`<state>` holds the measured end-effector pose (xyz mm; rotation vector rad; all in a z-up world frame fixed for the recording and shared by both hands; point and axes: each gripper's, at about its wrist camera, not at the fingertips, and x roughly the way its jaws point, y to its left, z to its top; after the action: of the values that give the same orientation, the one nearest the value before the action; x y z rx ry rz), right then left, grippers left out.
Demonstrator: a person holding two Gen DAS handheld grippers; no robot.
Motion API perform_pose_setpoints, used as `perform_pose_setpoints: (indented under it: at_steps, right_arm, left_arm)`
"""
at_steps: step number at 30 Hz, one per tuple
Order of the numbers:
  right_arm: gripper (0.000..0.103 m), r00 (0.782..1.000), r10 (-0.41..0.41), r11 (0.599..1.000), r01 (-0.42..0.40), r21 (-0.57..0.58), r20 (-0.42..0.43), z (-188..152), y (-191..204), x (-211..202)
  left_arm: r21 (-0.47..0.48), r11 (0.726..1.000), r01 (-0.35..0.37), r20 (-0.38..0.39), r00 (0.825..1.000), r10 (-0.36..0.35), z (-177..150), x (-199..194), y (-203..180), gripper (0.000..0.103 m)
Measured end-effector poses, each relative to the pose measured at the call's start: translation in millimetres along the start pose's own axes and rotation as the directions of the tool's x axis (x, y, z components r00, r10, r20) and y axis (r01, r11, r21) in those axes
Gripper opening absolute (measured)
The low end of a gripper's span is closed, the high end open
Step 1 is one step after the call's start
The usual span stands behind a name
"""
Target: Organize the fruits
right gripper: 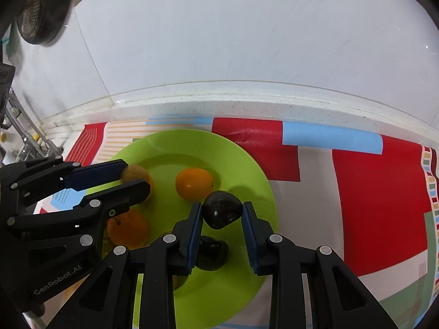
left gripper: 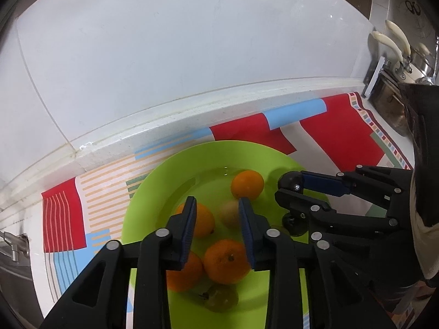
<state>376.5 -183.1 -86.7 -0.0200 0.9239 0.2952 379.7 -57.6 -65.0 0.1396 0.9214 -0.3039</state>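
Legibly, one marking only: "CenRobot.AI" on the left gripper point(right gripper: 131, 176) body, read in the right wrist view. Left jaws stand narrowly apart; a blurred brownish kiwi point(left gripper: 229, 215) lies between them, and whether the pads press it cannot be told. Right gripper point(right gripper: 222, 215) jaws are closed on a dark plum point(right gripper: 221, 212), glossy, held above the plate point(right gripper: 247, 170). A second dark fruit point(right gripper: 211, 252) lies on the plate beneath it. Four oranges point(left gripper: 247, 183) rest in the green plate, skins bright and unmarked, with a dull green-brown fruit point(left gripper: 221, 297) at its near side. The plate sits on a red, blue and white patterned cloth point(right gripper: 378, 192) near the bench's rear edge, toward the cloth's left end.
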Motion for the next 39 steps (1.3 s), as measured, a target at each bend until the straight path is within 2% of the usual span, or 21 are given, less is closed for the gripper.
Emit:
perform_pose_setpoints:
  at_steps: [7,13,22,25,30,33,39]
  right_arm:
    - [0.036,1.000,-0.001,1.000,0.001,-0.001,-0.001,1,2,1]
    - [0.036,1.000,-0.004,1.000,0.004,0.005,0.009,-1,6,-7]
    - [0.036,0.998,-0.022,1.000,0.022,0.010,0.066,-9,17,-43]
    - [0.036,0.995,-0.025,1.000,0.024,0.015,0.092,-14,22,-61]
    - [0.036,0.990,-0.016,1.000,0.012,0.023,0.142,-28,30,-94]
    - [0.046,0.984,-0.018,1.000,0.014,0.026,0.176,-41,36,-117]
    - [0.055,0.970,-0.050,0.999,0.044,0.030,0.239,-68,47,-156]
  left_arm:
    - [-0.007,1.000,-0.026,0.008,1.000,0.026,-2,-8,6,0.037]
    - [-0.009,0.999,-0.053,0.032,0.998,0.053,-5,-23,7,0.039]
    - [-0.044,0.996,-0.072,0.084,0.994,0.075,-20,-59,8,0.042]
    - [-0.063,0.995,-0.073,0.110,0.991,0.080,-29,-77,8,0.047]
    - [-0.091,0.993,-0.079,0.163,0.982,0.093,-45,-108,5,0.063]
    - [-0.107,0.990,-0.093,0.200,0.973,0.114,-58,-131,1,0.069]
    - [-0.120,0.985,-0.125,0.253,0.955,0.152,-83,-167,-10,0.078]
